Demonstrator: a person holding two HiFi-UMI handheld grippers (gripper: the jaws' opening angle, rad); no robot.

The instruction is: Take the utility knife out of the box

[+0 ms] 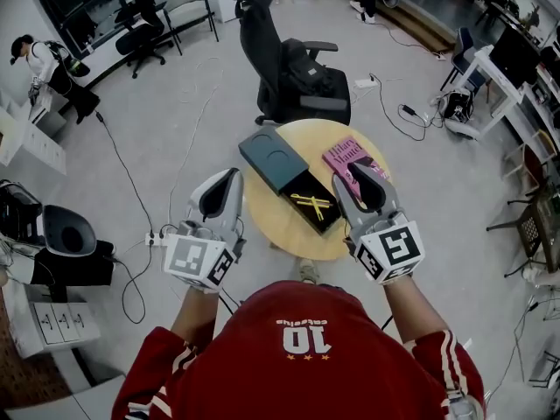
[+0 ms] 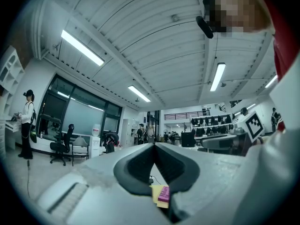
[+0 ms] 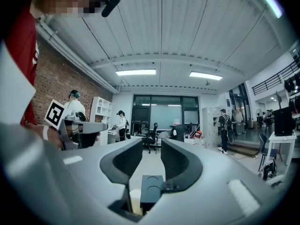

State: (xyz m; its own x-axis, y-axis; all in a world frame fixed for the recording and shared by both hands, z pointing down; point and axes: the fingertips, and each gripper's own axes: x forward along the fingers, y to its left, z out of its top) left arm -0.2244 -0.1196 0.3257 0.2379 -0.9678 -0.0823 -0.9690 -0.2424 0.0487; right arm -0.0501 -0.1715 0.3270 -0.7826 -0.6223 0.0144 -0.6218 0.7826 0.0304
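One view, the head's, shows the utility knife [image 1: 315, 205].

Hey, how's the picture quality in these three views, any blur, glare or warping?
Head view: sharp, evenly lit, fisheye bends the room around the round table. Left gripper view: ceiling lights glare, near foreground soft, corners black. Right gripper view: same warping, soft foreground, distant room clear.

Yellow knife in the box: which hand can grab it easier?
Right. The right gripper has its jaws apart and faces the open dark box holding the yellow utility knife. The left gripper has its jaws shut and sits beside the round wooden table's edge.
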